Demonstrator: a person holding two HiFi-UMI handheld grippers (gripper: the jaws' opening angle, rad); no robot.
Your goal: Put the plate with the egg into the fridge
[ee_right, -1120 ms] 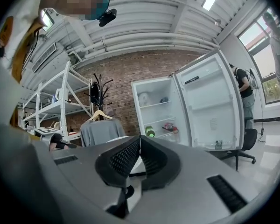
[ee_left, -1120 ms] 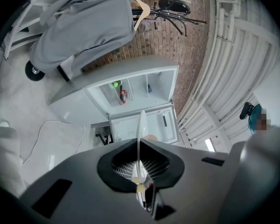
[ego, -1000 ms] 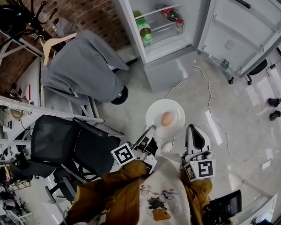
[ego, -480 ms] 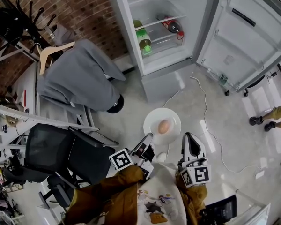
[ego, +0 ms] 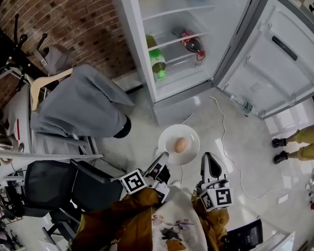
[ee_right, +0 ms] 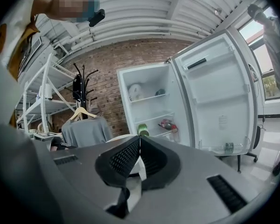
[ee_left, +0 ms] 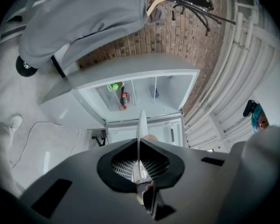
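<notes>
A white plate [ego: 170, 136] with a brown egg [ego: 181, 145] on it hangs level above the floor, short of the open fridge [ego: 172, 82]. My left gripper [ego: 164, 155] is shut on the plate's near left rim. In the left gripper view the plate [ee_left: 140, 122] shows edge-on between the jaws, with the egg [ee_left: 151, 137] peeking out beside it. My right gripper [ego: 208, 158] is shut with nothing in it, just off the plate's right rim. I cannot tell if it touches. In the right gripper view the plate [ee_right: 122, 137] lies left of the shut jaw tips.
The fridge door [ego: 275, 61] stands swung wide to the right. A green bottle [ego: 157, 61] and a red-labelled bottle [ego: 191, 42] lie on its shelves. A white cable [ego: 224, 132] crosses the floor. A grey garment [ego: 78, 109] and a black chair [ego: 68, 184] stand left; another person's shoes [ego: 279, 149] right.
The plate and both grippers have moved toward the fridge, which now fills more of the head view. The left grip is unchanged and the egg has stayed in place.
</notes>
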